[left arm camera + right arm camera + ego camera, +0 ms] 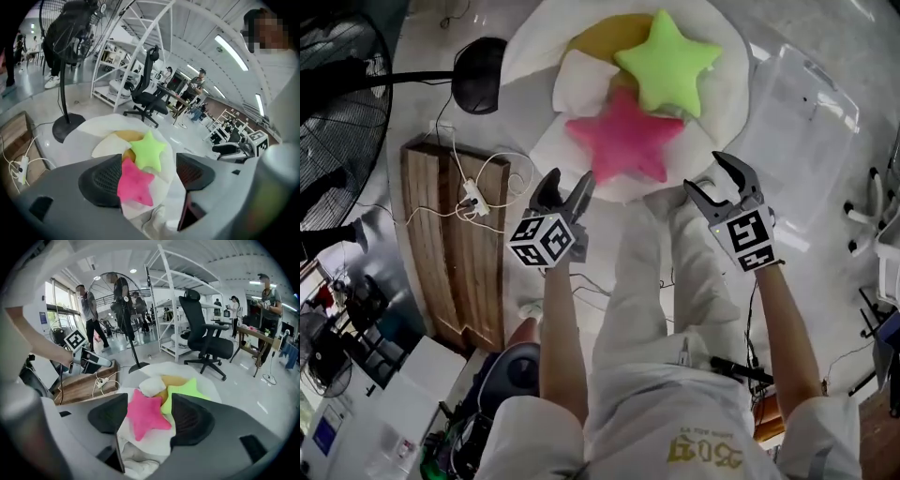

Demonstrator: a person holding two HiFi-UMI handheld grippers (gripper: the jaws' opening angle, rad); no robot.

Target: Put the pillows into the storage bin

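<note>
A pink star pillow, a green star pillow, a white pillow and a yellow pillow are heaped on a round surface under a white cloth. To its right on the floor stands the clear plastic storage bin. My left gripper hovers open just short of the pink star's near left point. The right gripper is open too, near the cloth's front right edge. Both gripper views show the pink star beyond the open jaws, untouched.
A standing fan with its black base is at the left. A wooden board carrying a power strip and cables lies on the floor by my left arm. An office chair, shelving and several people stand beyond.
</note>
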